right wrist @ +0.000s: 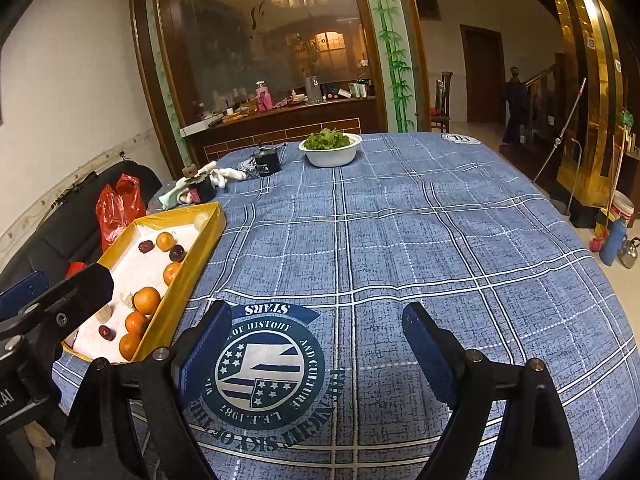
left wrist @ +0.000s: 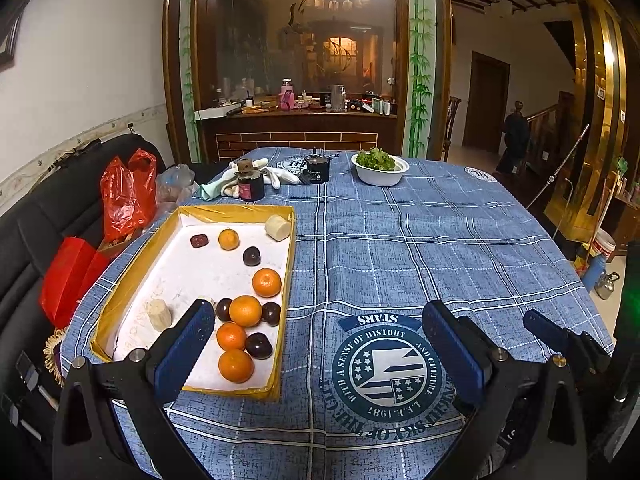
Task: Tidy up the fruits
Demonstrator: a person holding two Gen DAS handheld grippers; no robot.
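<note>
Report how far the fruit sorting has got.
Done: nothing looks sorted; oranges and dark plums lie mixed in the yellow-rimmed tray, with pale chunks among them. In hand: nothing; the left gripper and right gripper are both open and empty above the blue tablecloth. Left: grouping every fruit.

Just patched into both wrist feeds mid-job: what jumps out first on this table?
The shallow yellow-rimmed white tray at the table's left edge grabs the eye, holding bright oranges mixed with dark plums. Further back stands a white bowl of green leaves. Both the left gripper and right gripper hang open over the blue plaid tablecloth, holding nothing.
</note>
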